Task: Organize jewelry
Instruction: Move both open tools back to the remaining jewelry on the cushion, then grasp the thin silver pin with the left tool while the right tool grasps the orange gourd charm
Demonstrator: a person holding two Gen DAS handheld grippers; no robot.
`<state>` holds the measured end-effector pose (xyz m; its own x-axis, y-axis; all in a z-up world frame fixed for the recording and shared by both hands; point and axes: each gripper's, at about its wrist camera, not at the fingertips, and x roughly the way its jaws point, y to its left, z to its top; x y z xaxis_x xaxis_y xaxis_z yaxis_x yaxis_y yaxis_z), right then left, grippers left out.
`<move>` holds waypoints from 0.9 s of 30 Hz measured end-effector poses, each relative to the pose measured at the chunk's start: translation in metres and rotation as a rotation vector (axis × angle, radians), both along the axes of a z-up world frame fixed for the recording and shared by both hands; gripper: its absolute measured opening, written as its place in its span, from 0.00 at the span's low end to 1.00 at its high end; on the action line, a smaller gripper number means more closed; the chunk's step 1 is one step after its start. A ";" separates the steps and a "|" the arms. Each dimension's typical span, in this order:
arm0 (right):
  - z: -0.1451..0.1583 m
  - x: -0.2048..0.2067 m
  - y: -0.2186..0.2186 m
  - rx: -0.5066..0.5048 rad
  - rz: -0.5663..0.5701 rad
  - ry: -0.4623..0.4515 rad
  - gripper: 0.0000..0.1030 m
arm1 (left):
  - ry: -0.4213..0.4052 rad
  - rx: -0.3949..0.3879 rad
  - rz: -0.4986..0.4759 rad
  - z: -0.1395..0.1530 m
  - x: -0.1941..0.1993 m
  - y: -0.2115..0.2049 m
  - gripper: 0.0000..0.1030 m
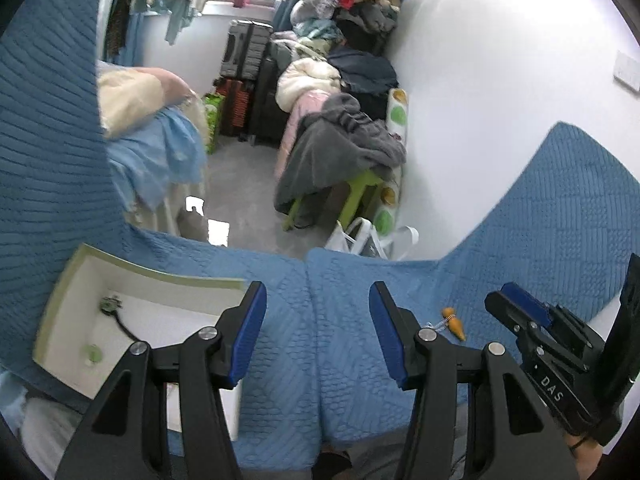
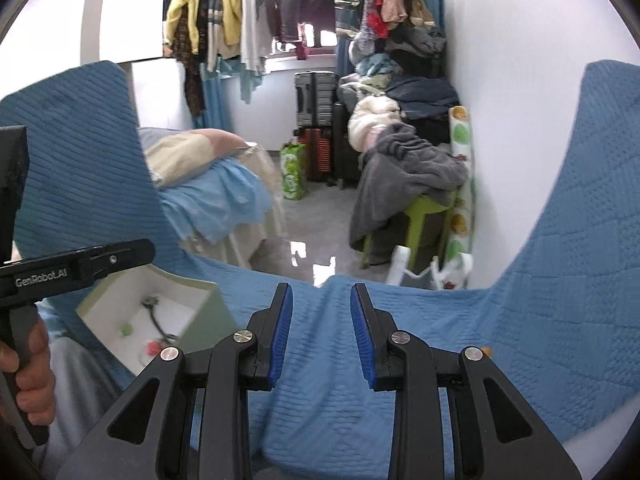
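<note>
Above the blue quilt (image 1: pixel 320 340), both grippers (left (image 1: pixel 318 334), right (image 2: pixel 321 334)) gape; possibly an orange pendant (image 1: pixel 456 323).

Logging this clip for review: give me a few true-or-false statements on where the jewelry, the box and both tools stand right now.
1. Both tools are open and hold nothing. True: the left tool and right tool show empty gaps.
2. The orange pendant lies inside the box. False: it lies on the blue quilt, outside the box.
3. The box already has jewelry in it. True: a dark corded piece and a small green piece lie inside.
4. The box has its lid on. False: it is open on top.
5. The box sits to the right of both tools. False: it is on their left.
</note>
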<state>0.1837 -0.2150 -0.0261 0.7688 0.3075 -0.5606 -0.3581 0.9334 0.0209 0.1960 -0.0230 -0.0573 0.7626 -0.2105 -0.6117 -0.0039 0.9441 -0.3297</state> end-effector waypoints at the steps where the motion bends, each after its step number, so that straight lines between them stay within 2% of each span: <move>1: -0.003 0.001 -0.009 0.001 -0.011 0.001 0.27 | 0.001 -0.004 -0.006 -0.002 0.001 -0.005 0.53; 8: -0.028 0.014 -0.063 0.010 -0.094 0.022 0.27 | 0.015 -0.022 -0.068 -0.021 0.015 -0.050 0.53; 18: -0.081 0.040 -0.132 0.025 -0.178 0.129 0.27 | 0.100 -0.033 -0.254 -0.074 0.039 -0.128 0.52; 25: -0.112 0.058 -0.166 0.017 -0.203 0.204 0.26 | 0.159 -0.038 -0.330 -0.109 0.056 -0.171 0.44; 27: -0.120 0.065 -0.173 0.005 -0.207 0.226 0.26 | 0.175 -0.030 -0.348 -0.120 0.059 -0.182 0.37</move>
<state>0.2487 -0.3879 -0.1462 0.6718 0.1601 -0.7233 -0.1460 0.9858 0.0827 0.2550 -0.2053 -0.1778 0.5271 -0.4576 -0.7161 0.2559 0.8890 -0.3798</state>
